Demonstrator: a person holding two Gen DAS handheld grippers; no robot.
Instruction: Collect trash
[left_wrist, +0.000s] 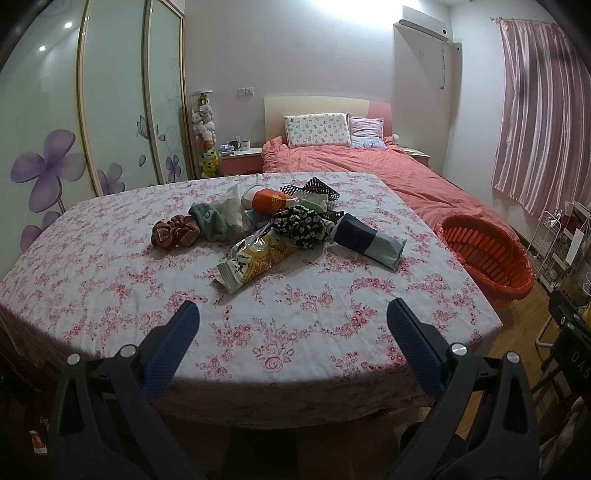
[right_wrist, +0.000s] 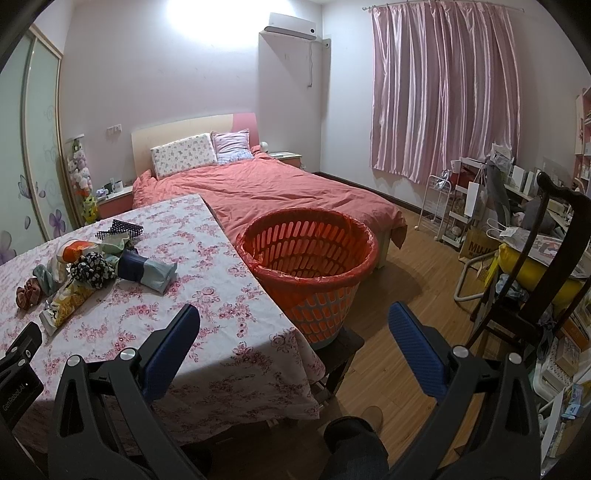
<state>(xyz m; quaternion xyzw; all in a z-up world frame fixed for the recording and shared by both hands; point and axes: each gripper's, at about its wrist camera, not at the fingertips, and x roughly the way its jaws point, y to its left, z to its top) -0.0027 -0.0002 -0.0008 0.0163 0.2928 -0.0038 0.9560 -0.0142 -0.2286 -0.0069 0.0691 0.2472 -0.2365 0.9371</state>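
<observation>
Here both grippers' ribbed blue fingers (left_wrist: 177, 343) gape empty; crinkly wrapper (left_wrist: 255, 258) on floral cloth (left_wrist: 332, 314).

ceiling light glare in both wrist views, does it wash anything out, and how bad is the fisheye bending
Left wrist view: glare blows out the wall top centre; the wardrobe door frames bow strongly; the snack wrapper stays sharp. Right wrist view: the same bloom sits top left beside the air conditioner; the orange basket is evenly lit, and black vignette fills the corners.
</observation>
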